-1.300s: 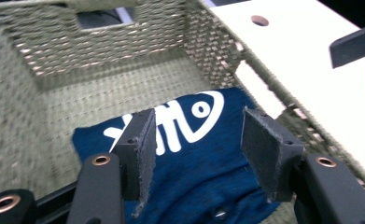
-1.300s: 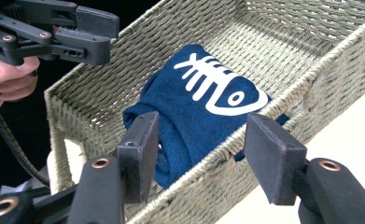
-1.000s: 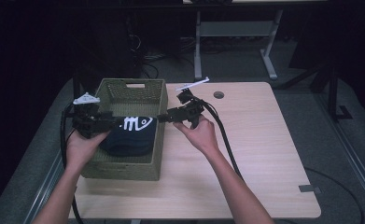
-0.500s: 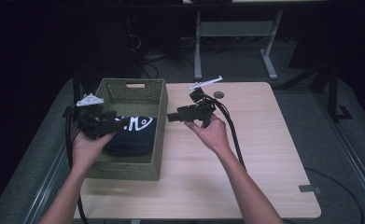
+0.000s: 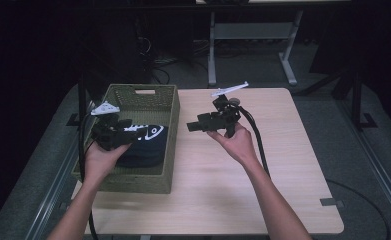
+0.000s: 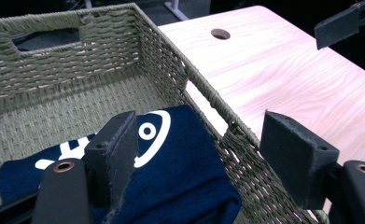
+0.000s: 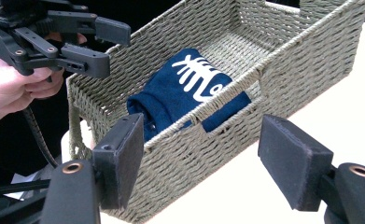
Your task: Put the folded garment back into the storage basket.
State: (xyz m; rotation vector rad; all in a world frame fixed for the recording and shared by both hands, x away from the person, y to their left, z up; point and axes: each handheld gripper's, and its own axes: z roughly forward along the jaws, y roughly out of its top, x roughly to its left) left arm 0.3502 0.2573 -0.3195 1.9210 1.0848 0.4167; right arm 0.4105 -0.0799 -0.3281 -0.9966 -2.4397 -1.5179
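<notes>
Folded navy cloth [image 5: 145,145] lies inside woven basket [image 5: 168,107], left of frame; placing looks done. Left gripper [image 5: 125,131] and right gripper [image 5: 193,126] both gape wide, empty.

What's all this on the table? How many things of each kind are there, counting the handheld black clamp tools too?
Woven olive-green wicker basket: 1
Folded navy cloth with white print, lying inside the basket: 1
Handheld black two-jaw grippers: 2, the left gripper over the basket and the right gripper over the light wooden table, both open and empty
Total: 4
</notes>
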